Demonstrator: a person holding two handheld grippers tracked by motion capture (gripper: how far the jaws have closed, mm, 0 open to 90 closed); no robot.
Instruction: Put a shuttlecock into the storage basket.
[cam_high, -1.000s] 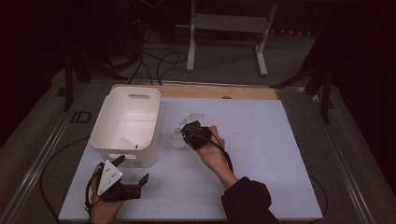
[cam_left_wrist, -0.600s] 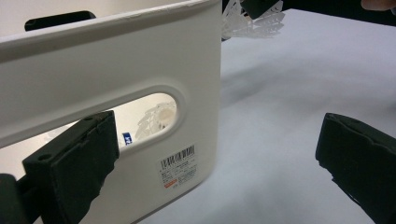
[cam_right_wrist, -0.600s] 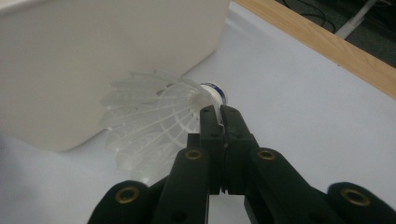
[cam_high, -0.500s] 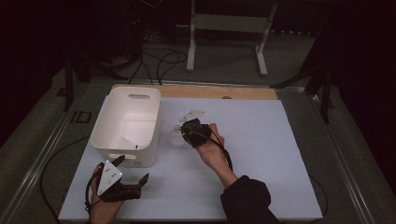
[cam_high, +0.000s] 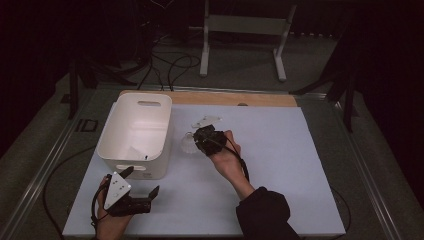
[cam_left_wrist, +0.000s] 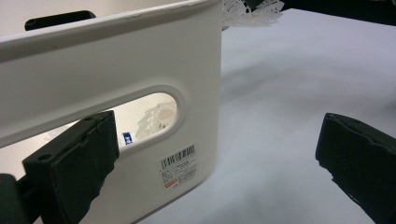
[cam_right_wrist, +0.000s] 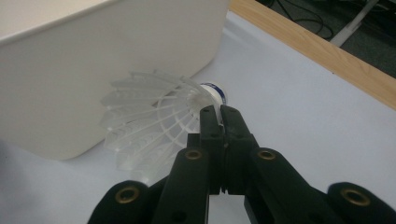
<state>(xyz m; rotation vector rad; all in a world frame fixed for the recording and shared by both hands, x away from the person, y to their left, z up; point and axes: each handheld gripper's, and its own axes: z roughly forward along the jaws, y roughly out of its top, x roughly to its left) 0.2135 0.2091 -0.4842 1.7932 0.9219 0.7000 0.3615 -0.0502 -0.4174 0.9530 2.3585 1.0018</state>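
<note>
**Shuttlecock pinched beside bin**

Right gripper: fingers pressed together, pinching the plastic skirt of a white shuttlecock near its cork. Shuttlecock sits just beside the white bin, toward the table's far-left part. Left gripper: fingers spread, nothing between, near the front-left corner, facing the bin's handle wall.

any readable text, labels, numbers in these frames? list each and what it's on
No text can be read as words here.
Barcode sticker on the white bin's end wall, below the handle slot: barcode lines and small print, with a red patch; too small to read.
Blue band on the shuttlecock's cork, pinched in the right hand-held gripper: may carry print, too blurred to tell.
</note>
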